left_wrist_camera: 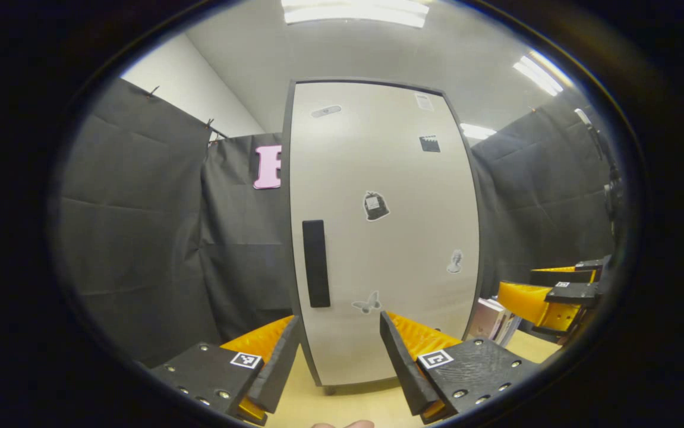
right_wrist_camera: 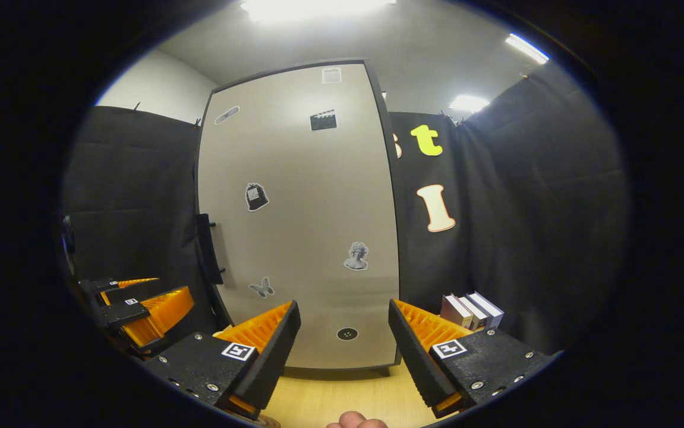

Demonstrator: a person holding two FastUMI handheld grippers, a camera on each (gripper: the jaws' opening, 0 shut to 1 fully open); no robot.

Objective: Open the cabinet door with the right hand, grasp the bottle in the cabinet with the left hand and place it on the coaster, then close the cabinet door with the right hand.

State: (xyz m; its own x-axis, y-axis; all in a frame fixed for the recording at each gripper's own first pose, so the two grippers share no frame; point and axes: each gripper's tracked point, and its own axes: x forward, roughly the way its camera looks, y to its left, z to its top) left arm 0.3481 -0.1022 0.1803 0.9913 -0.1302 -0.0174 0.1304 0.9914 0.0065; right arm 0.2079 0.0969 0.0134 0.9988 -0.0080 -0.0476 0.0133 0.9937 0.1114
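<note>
The door (right_wrist_camera: 300, 220) is shut, so the bottle is judged hidden behind it, and the right gripper (right_wrist_camera: 344, 333) is held empty, fingers apart, facing it with the handle (right_wrist_camera: 209, 249) at nine o'clock, while the left gripper (left_wrist_camera: 342, 345), spread too, waits

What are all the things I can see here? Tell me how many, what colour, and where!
Cabinet: one, pale grey door shut, standing on the table in front of both claws.
Handle: one, black, upright bar at the door's left edge.
Stickers: several, black and grey, scattered over the door.
Books: about three, dark and pale covers, standing right of the cabinet.
Table: one, light wood, under the cabinet.
Ceiling lights: several, white, overhead.
Left claw: one, open, empty, aimed at the door.
Right claw: one, open, empty, facing the door.
Fingertip: one, at the bottom edge of the right gripper view.
</note>
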